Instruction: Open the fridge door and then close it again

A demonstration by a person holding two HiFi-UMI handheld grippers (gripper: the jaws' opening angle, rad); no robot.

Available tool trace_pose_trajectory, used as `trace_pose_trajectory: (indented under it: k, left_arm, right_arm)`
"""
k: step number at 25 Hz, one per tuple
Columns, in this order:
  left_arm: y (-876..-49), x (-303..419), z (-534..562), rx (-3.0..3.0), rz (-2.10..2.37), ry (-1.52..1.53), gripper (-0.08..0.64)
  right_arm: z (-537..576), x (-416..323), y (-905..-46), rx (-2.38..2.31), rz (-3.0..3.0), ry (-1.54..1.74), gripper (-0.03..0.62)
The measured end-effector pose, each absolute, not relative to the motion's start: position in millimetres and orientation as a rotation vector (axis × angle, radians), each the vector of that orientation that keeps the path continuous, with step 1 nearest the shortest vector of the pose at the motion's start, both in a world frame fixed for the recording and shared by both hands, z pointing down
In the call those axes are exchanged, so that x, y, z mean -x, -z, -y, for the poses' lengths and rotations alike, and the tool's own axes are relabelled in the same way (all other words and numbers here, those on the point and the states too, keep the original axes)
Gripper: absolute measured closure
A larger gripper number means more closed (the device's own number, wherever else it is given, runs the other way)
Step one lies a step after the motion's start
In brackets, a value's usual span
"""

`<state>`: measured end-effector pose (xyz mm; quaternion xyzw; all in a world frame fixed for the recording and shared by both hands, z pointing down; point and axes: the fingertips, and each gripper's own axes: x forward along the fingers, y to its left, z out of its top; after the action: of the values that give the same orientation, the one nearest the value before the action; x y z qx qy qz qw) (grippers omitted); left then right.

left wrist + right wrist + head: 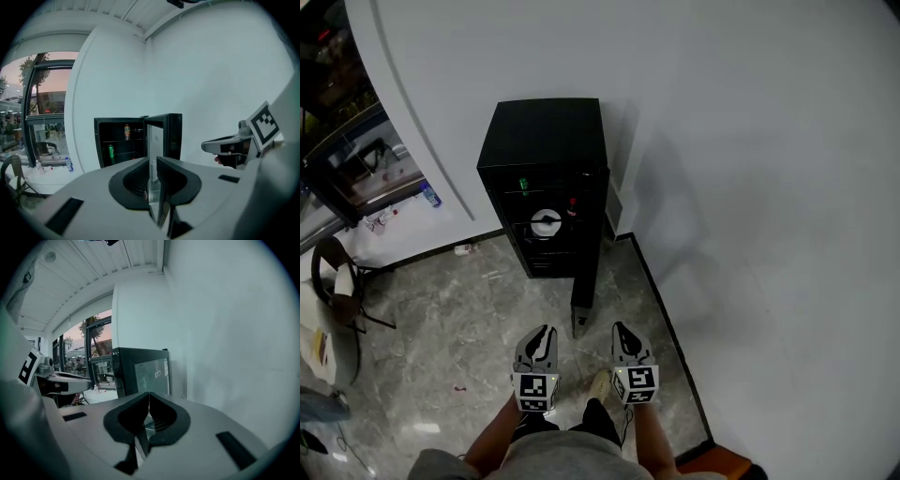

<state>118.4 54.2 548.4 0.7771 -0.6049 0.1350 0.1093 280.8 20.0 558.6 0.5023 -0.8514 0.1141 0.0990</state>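
Standing open against the wall (750,141), black fridge (546,141), door (589,272) edge-on, shelves (546,255) half lost in shadow, left gripper (547,334) jaws narrowly apart and empty, right gripper (620,330) jaws pressed together

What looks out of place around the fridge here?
The door of the fridge stands wide open, with the left gripper and right gripper back from it. A bottle and small litter sit on the floor by the wall.

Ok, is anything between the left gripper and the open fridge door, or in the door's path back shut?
Nothing visible does. Only bare floor lies between the left gripper and the free edge of the fridge door, and the door's sweep back to the fridge looks clear; the cans sit well inside.
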Motion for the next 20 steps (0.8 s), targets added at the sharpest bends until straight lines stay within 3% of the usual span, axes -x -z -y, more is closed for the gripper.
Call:
trace_pose_trajectory:
  k: [20]
  left_arm:
    - [-509,-67,-73,-2.364,1.74,-0.273,0.543]
  right_arm:
    - [-66,-201,-517,-1.394,2.617,-0.246,0.568]
